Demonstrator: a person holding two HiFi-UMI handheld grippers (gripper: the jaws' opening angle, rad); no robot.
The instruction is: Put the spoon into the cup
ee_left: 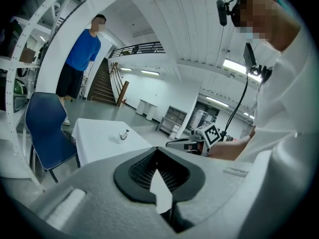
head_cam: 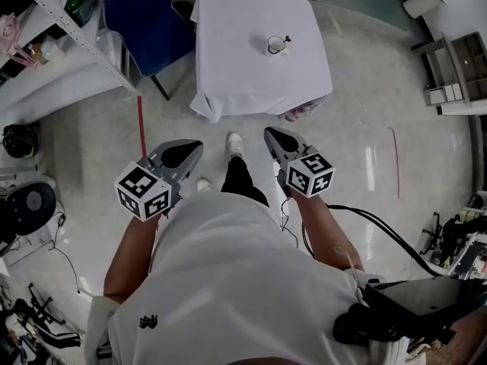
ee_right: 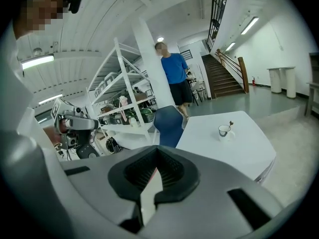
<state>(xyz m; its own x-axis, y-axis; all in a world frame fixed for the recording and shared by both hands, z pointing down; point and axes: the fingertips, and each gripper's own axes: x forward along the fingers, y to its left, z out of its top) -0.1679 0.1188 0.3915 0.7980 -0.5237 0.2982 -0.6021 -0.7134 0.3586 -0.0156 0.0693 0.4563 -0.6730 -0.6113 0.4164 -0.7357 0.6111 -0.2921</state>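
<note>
Head view shows a table [head_cam: 228, 59] with a white cloth, well apart from the person. The left gripper [head_cam: 198, 145] and right gripper [head_cam: 268, 132] hang near the body. Each has its jaws together with nothing in them. A small cup [head_cam: 276, 46] stands on the table. The spoon [head_cam: 286, 39] sits in it, handle poking up. The spoon looks thin, hard, light and slippery, so pinch the handle. The cup may tip or break.
</note>
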